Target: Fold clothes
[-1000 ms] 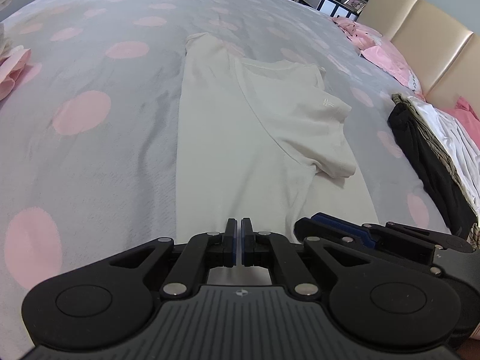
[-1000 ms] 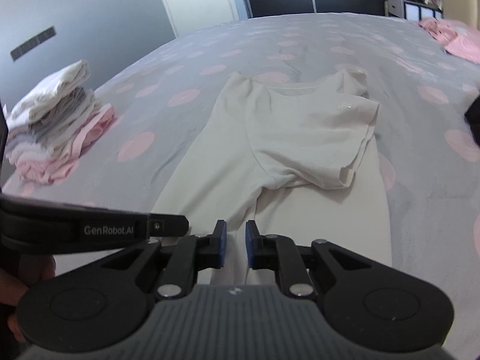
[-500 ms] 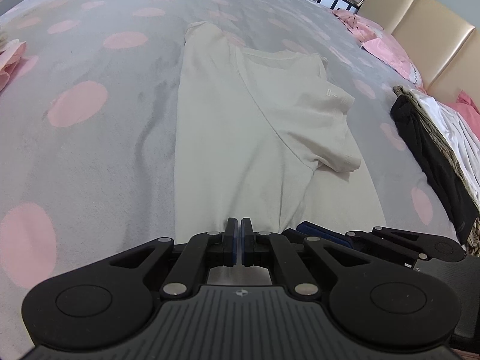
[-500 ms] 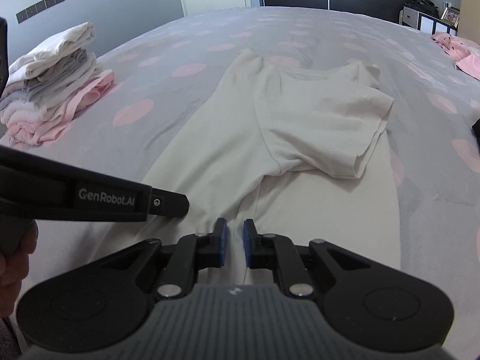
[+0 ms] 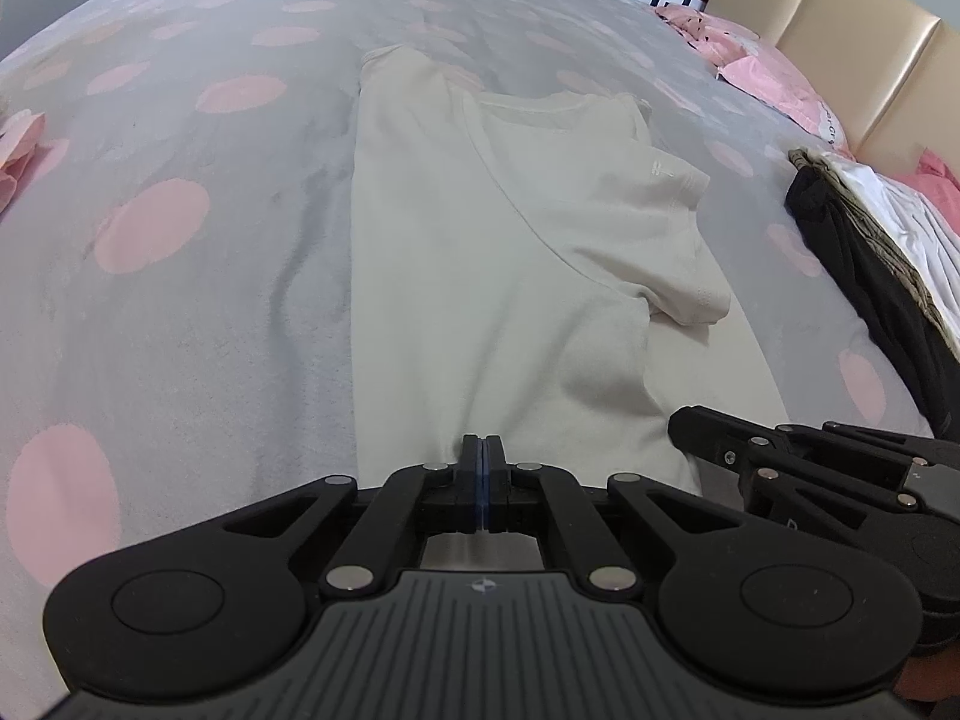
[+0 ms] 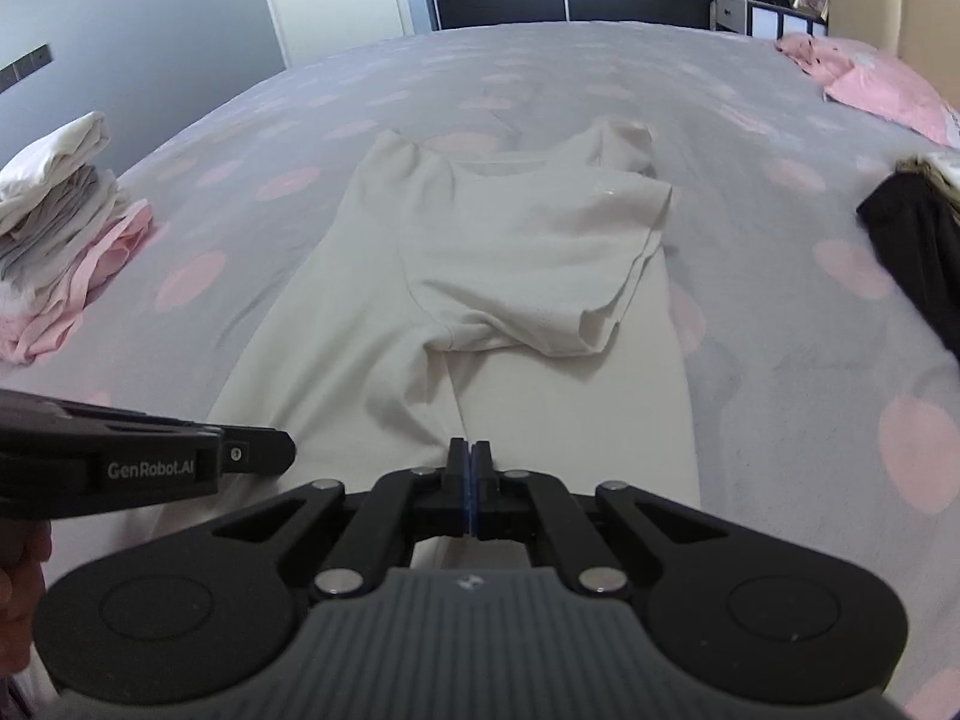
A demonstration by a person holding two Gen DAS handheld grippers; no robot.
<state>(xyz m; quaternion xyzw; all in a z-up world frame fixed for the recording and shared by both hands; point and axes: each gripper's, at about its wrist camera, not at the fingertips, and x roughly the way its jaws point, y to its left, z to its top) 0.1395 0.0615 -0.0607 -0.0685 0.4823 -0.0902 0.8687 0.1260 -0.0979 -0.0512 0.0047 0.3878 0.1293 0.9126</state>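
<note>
On the bed (image 5: 180,360), the left gripper (image 5: 482,450) has its jaws clenched on the near hem of the cream T-shirt (image 5: 480,252), which lies lengthwise with one sleeve folded in. Beside it, the right gripper (image 6: 471,457) pinches the same hem. If either pinch holds only one layer, lifting could pull the side folds open.

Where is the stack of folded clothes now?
In the right wrist view, the stack of folded clothes sits at the far left on the bedspread, left of the cream T-shirt.
</note>
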